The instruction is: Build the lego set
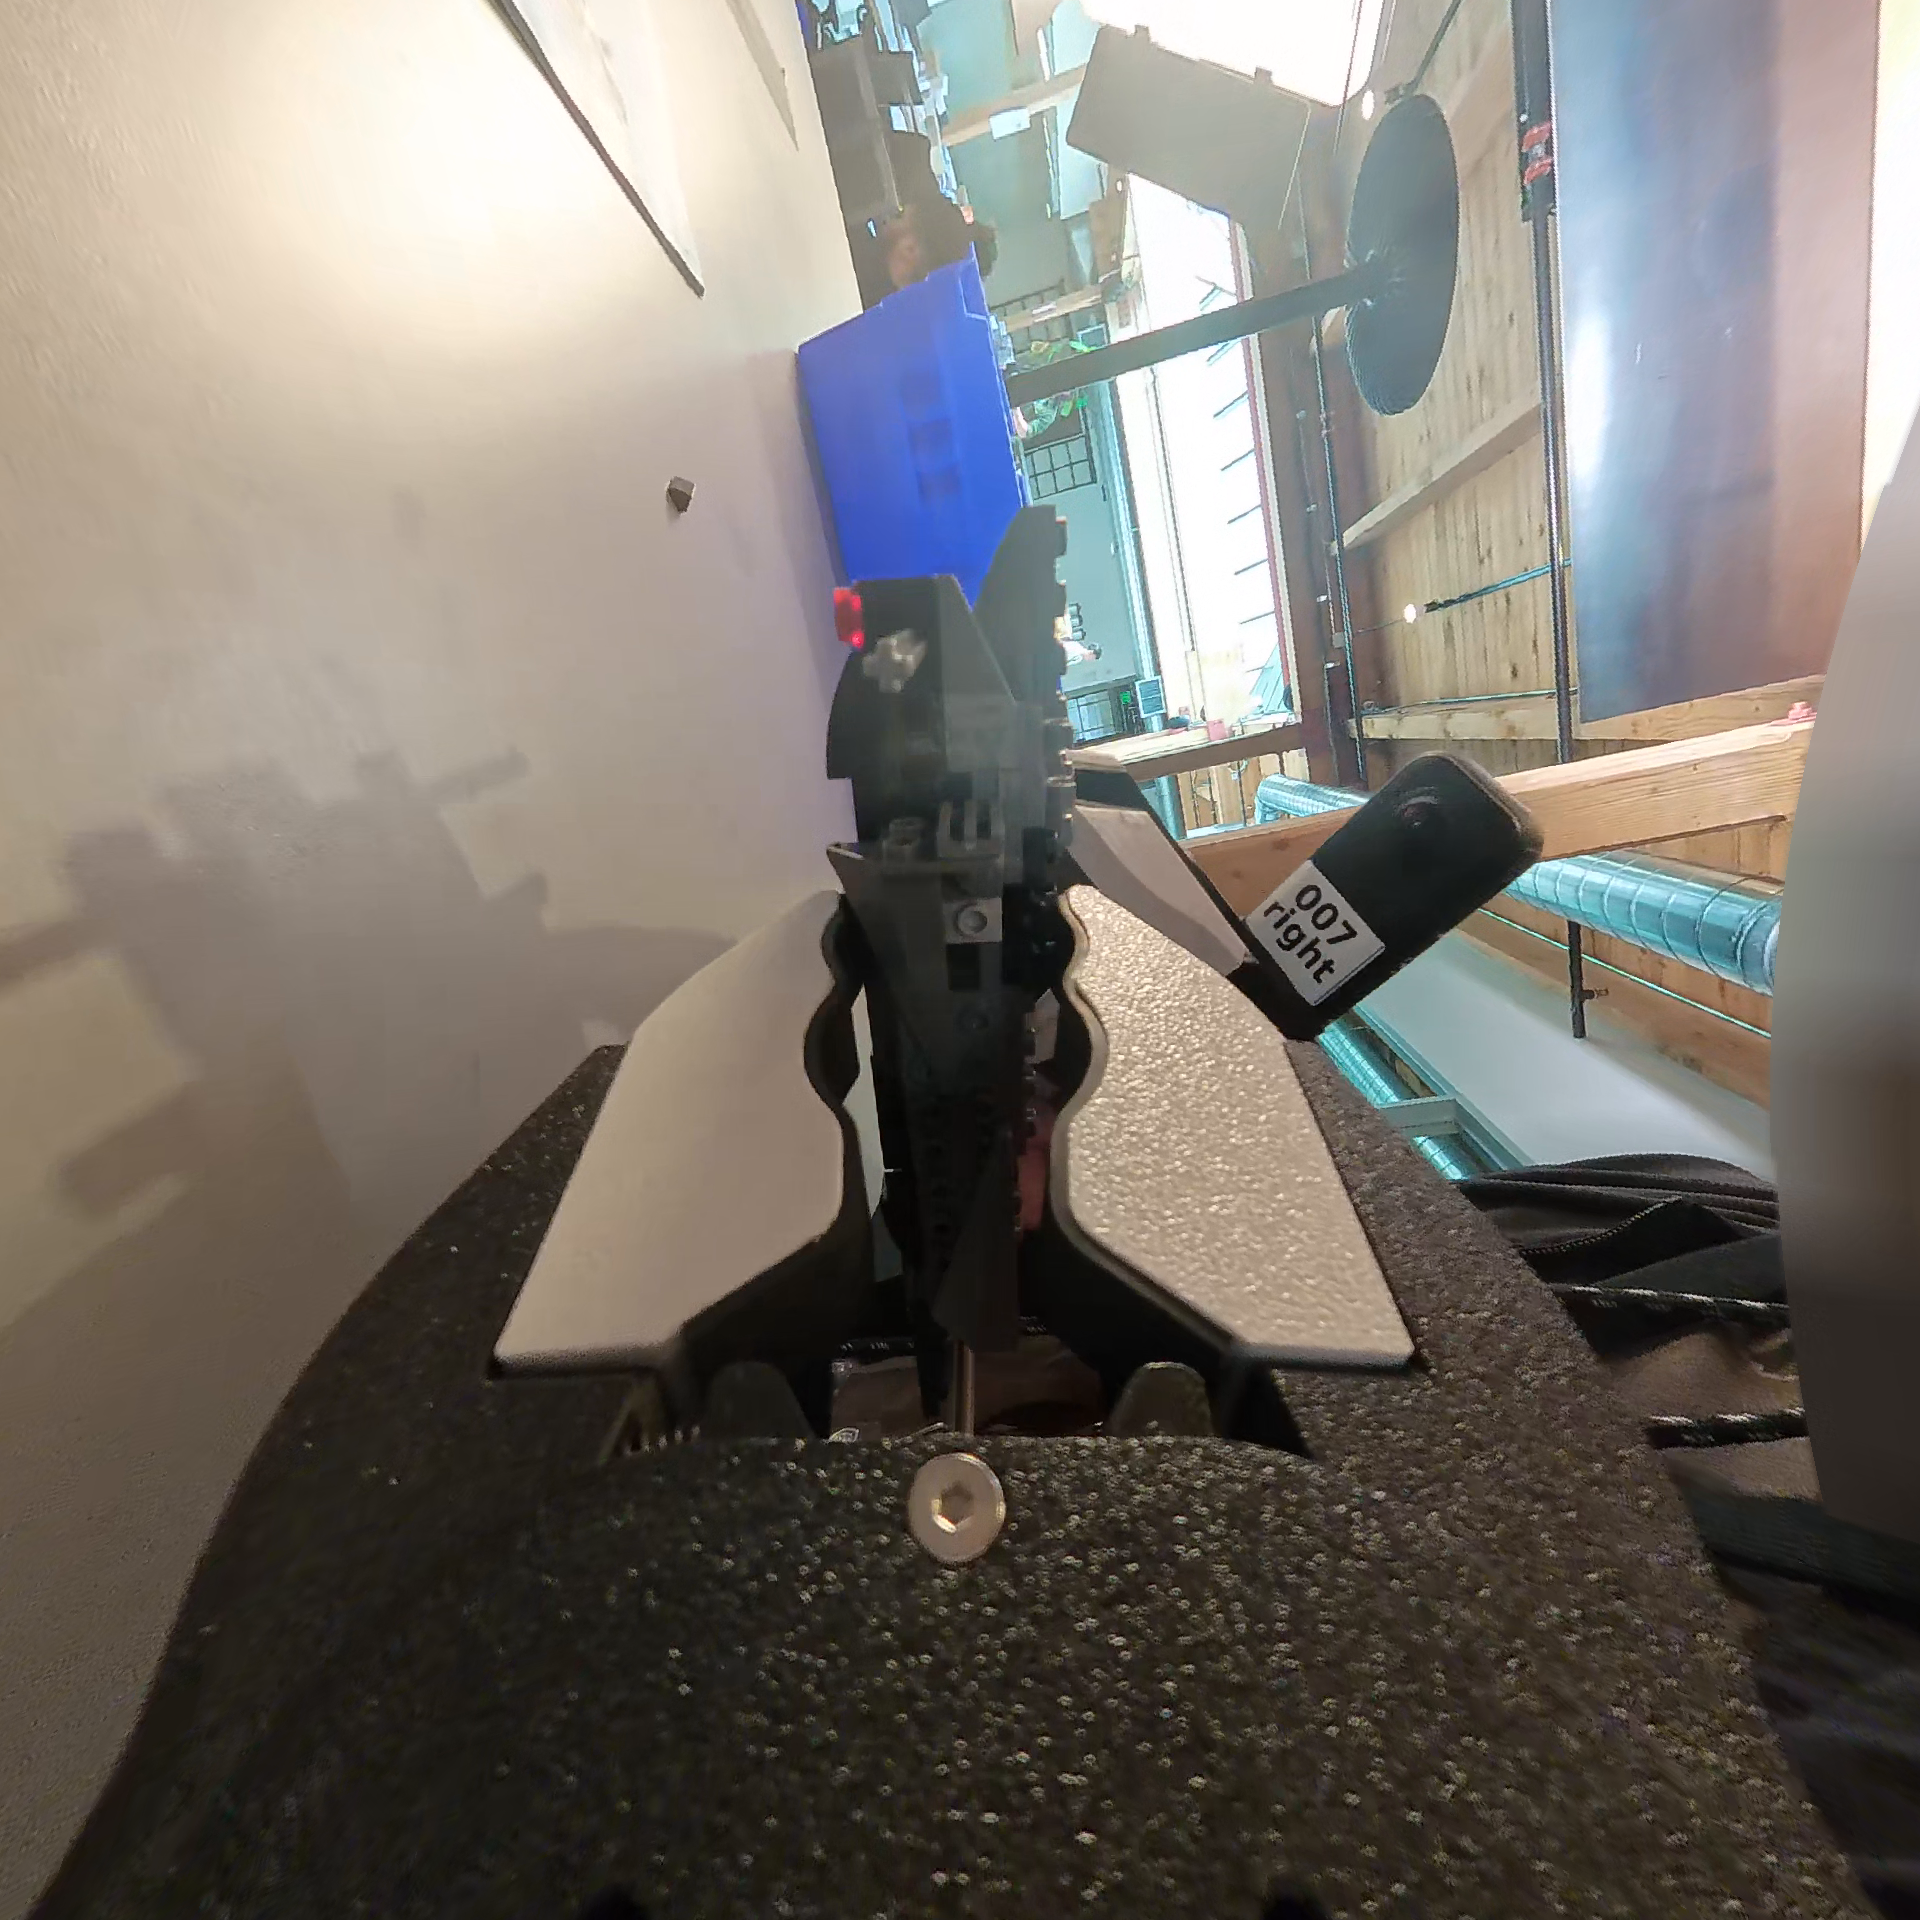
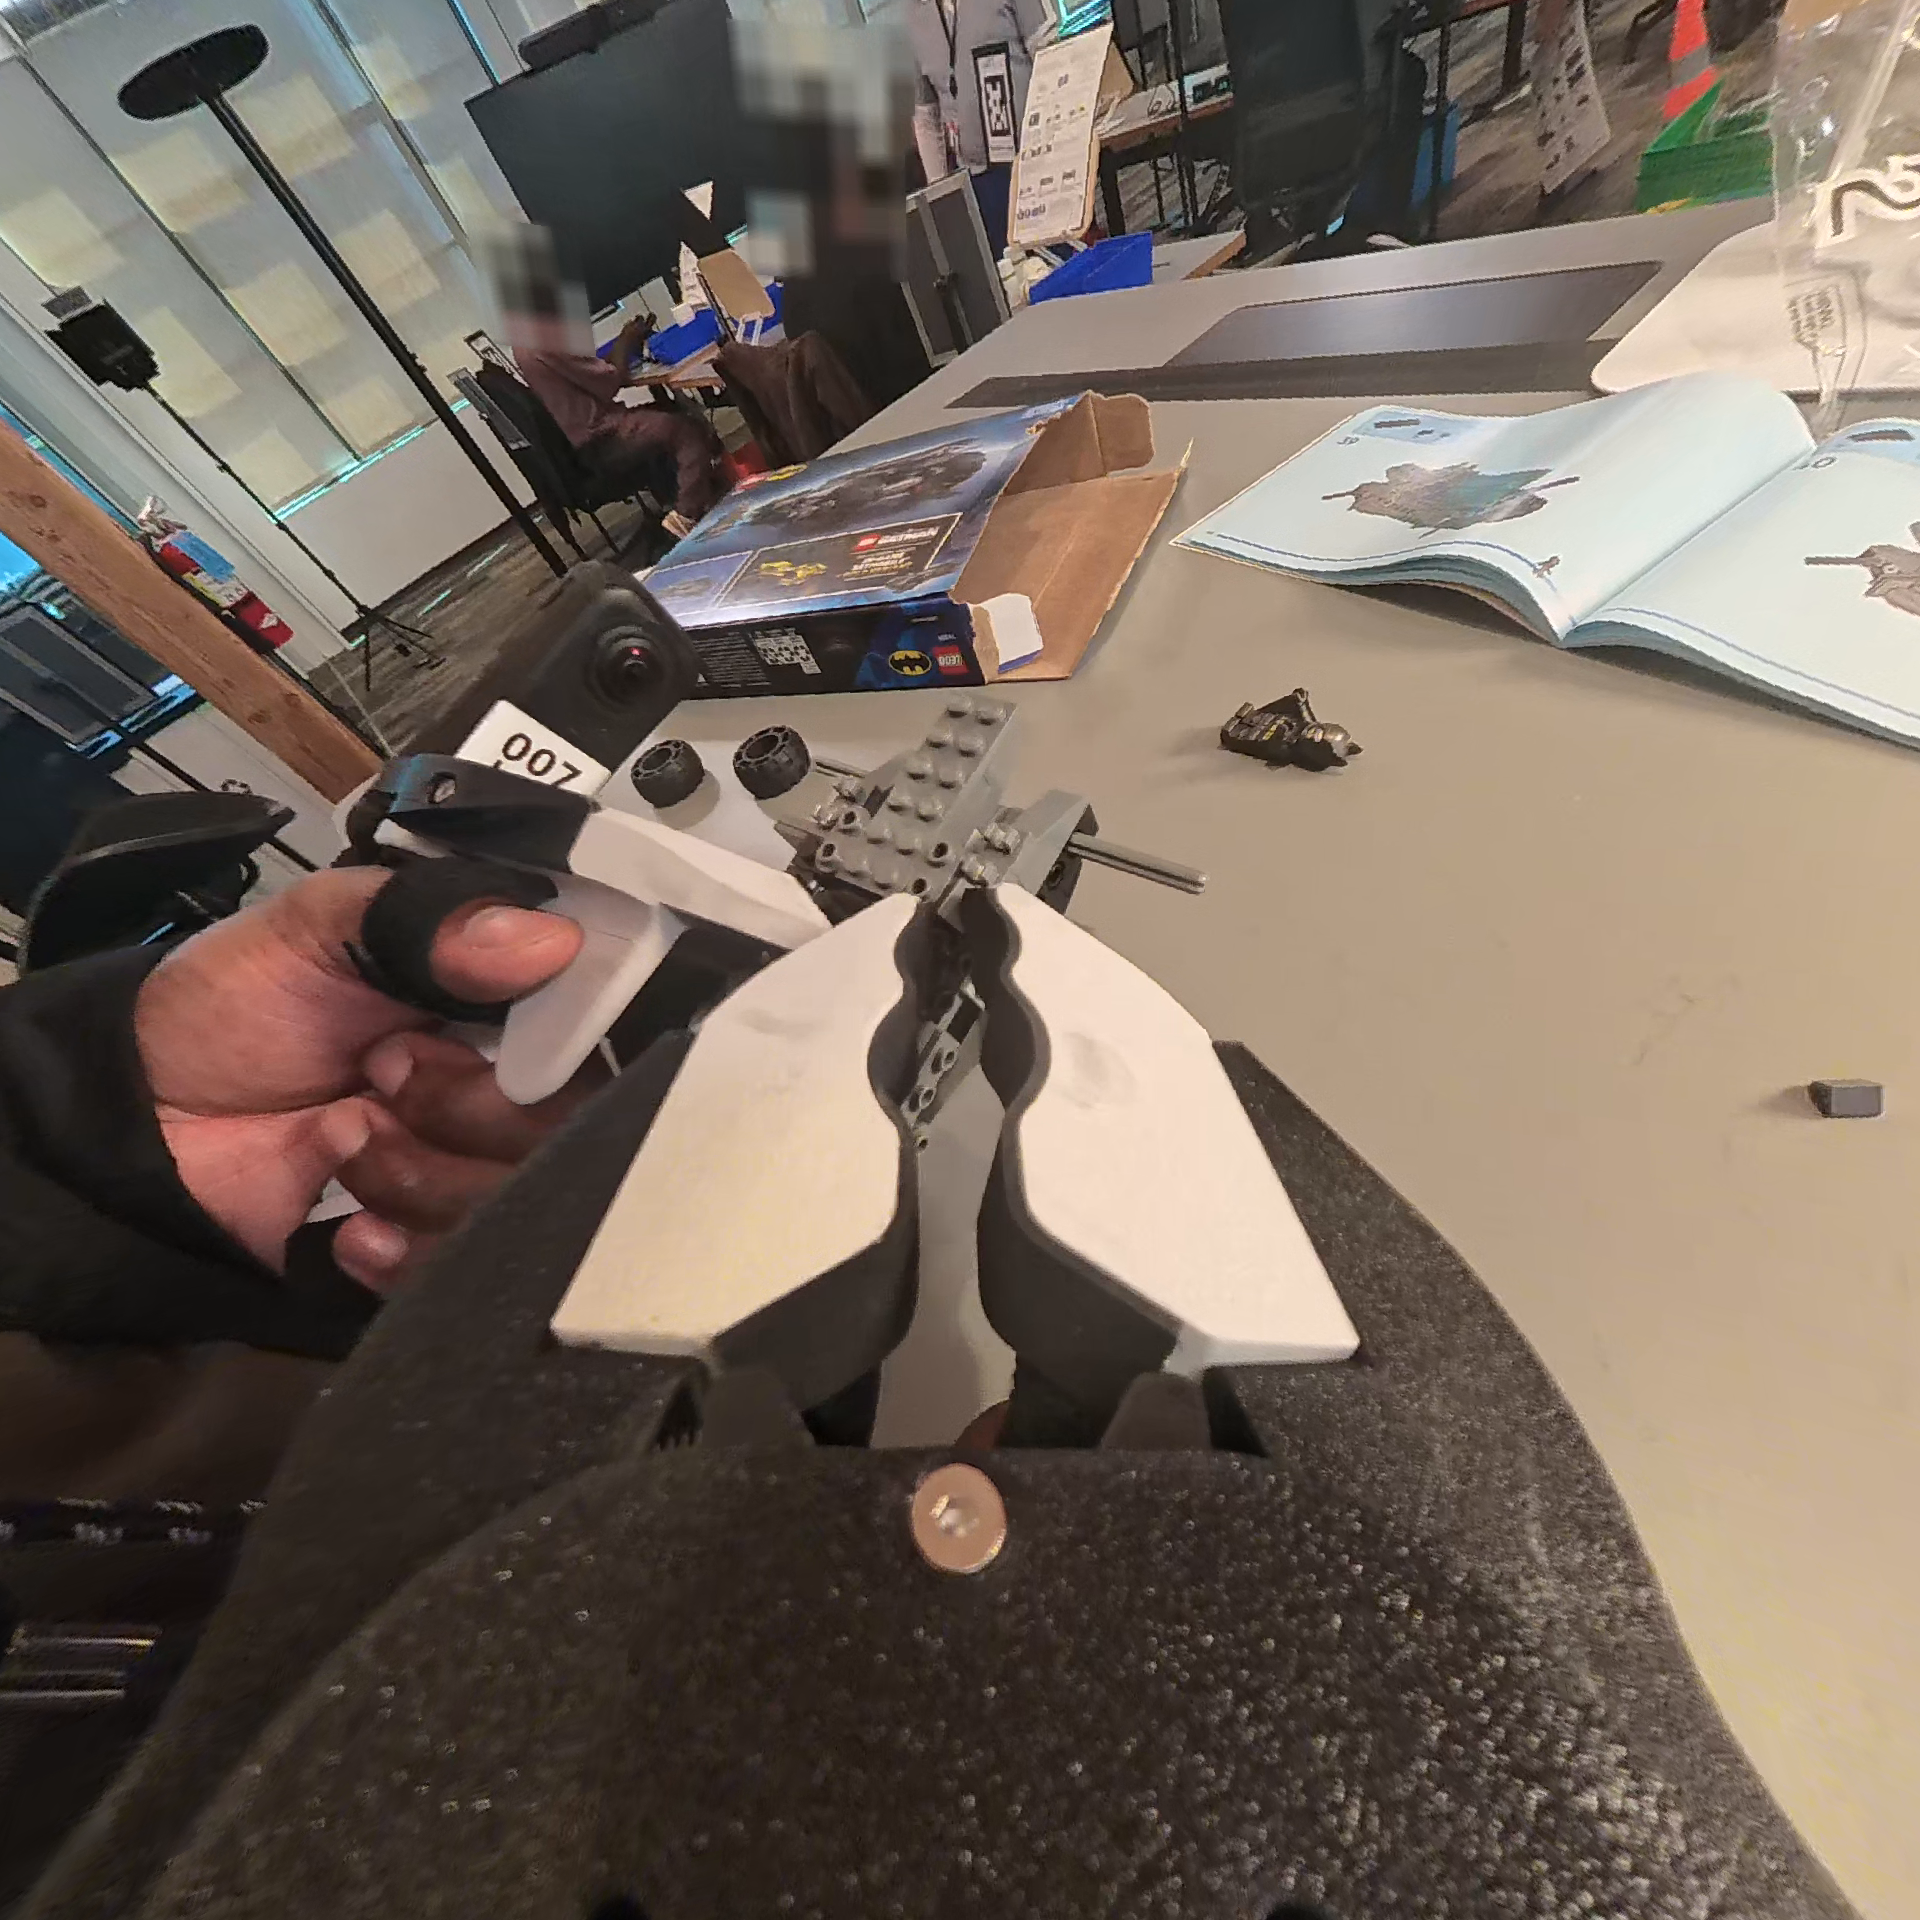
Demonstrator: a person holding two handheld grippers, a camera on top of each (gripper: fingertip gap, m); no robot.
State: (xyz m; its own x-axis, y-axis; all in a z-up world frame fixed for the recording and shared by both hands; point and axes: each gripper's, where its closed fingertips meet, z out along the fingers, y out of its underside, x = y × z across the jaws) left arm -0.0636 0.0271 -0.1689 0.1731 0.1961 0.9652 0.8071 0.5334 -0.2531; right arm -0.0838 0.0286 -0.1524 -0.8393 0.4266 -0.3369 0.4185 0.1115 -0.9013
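Left gripper (image 1: 961, 935): Jaws partly closed around a dark grey and black brick model (image 1: 951, 997), which runs lengthwise between the fingers (image 1: 727, 1091) at frame centre. Both pads appear to bear on its flanks, so the model is clamped edge-on and kept off the table (image 1: 312, 623) for access from the other side.

Right gripper (image 2: 951, 914): Jaws nearly closed on a thin grey studded plate (image 2: 940, 1049) that stands on edge between the pads at frame centre. The plate looks joined to the wider studded section of the same brick model (image 2: 914, 821) just beyond the fingertips; whether it is a separate part cannot be told.

Model position: Held between the two grippers, above the grey table (image 2: 1455, 987). An axle (image 2: 1138, 864) projects from its right side.

Hand (image 2: 343, 1039): Lower left of the right wrist view, gripping the left tool's handle with a finger through the trigger loop.

Loose parts: Two black wheels (image 2: 717, 769) lie behind the model, a small dark sub-assembly (image 2: 1288, 727) lies right of centre, and a small grey brick (image 2: 1844, 1096) at the right edge.

Reference material: Open instruction booklet (image 2: 1558, 520) at upper right and opened product box (image 2: 883, 571) at upper centre, both lying within sight of the work.

Storage: Blue bin (image 1: 904, 447) at upper centre of the left wrist view.
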